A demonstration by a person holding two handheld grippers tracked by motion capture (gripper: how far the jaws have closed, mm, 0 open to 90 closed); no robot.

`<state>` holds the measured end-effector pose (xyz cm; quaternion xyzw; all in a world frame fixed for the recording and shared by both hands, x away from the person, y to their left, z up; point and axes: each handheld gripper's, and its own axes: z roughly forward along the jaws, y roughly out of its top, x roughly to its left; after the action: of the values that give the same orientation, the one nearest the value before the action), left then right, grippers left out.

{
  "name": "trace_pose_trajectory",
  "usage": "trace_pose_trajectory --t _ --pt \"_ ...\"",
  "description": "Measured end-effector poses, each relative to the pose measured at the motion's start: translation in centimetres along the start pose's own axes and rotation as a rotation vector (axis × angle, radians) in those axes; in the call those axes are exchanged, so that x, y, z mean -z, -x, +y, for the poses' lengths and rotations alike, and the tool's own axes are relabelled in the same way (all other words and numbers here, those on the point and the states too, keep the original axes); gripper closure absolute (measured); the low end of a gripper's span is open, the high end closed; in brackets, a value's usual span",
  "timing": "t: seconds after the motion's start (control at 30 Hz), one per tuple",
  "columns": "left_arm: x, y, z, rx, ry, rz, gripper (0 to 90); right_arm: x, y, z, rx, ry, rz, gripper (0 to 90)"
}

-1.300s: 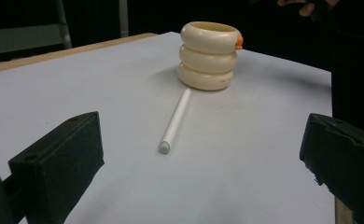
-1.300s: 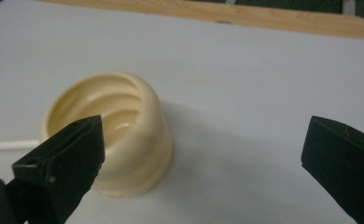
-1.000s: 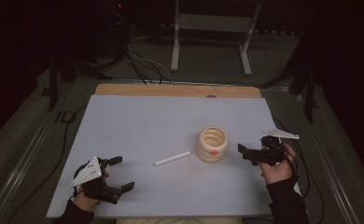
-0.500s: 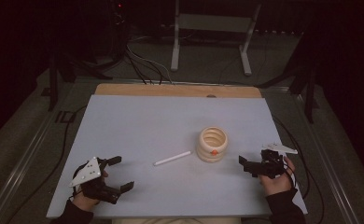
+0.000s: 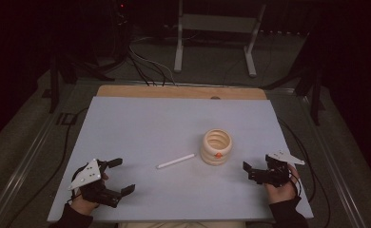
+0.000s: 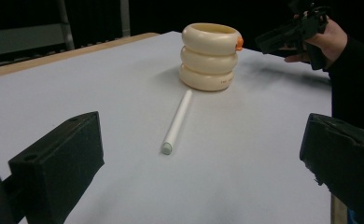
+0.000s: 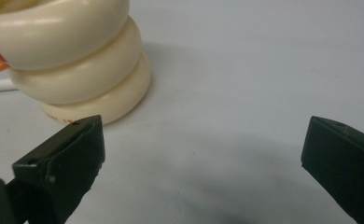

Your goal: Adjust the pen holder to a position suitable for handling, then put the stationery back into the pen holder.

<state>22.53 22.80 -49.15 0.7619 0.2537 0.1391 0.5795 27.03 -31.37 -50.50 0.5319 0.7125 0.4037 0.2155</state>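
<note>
A cream holder (image 5: 217, 147) made of three stacked rings stands upright right of the table's middle, with a small orange piece (image 5: 218, 155) on its near rim. A white stick (image 5: 176, 161) lies flat just left of it, apart from it. My left gripper (image 5: 123, 175) rests open at the near left corner, jaws wide and empty; in the left gripper view the stick (image 6: 178, 116) and holder (image 6: 210, 56) lie ahead of it (image 6: 201, 163). My right gripper (image 5: 248, 172) is open and empty to the right of the holder (image 7: 77, 60), a short way from it (image 7: 203, 158).
A pale grey sheet (image 5: 141, 128) covers the table, with a bare wooden strip (image 5: 181, 91) along the far edge. Beyond the table stand a metal frame (image 5: 212, 38) and cables (image 5: 145, 57) on a dark floor. A cable (image 5: 302, 152) trails off the right edge.
My right gripper has drawn back toward the near edge of the table and sits lower. The left gripper, the stick and the holder have not moved.
</note>
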Motion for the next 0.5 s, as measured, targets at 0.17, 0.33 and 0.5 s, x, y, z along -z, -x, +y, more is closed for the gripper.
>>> trace_pose_trajectory --t 0.17,0.33,0.5 --pt "0.2 0.0 1.2 -0.001 -0.020 -0.027 0.1 0.1 -0.1 0.0 -0.004 0.010 0.011 0.0" --pt "-0.1 -0.1 2.4 -0.012 -0.067 -0.033 0.1 0.2 -0.1 0.1 -0.007 0.011 0.020 0.0" --pt "-0.9 -0.5 3.9 -0.014 -0.112 -0.026 0.1 0.2 -0.2 0.1 -0.005 0.018 0.029 0.0"
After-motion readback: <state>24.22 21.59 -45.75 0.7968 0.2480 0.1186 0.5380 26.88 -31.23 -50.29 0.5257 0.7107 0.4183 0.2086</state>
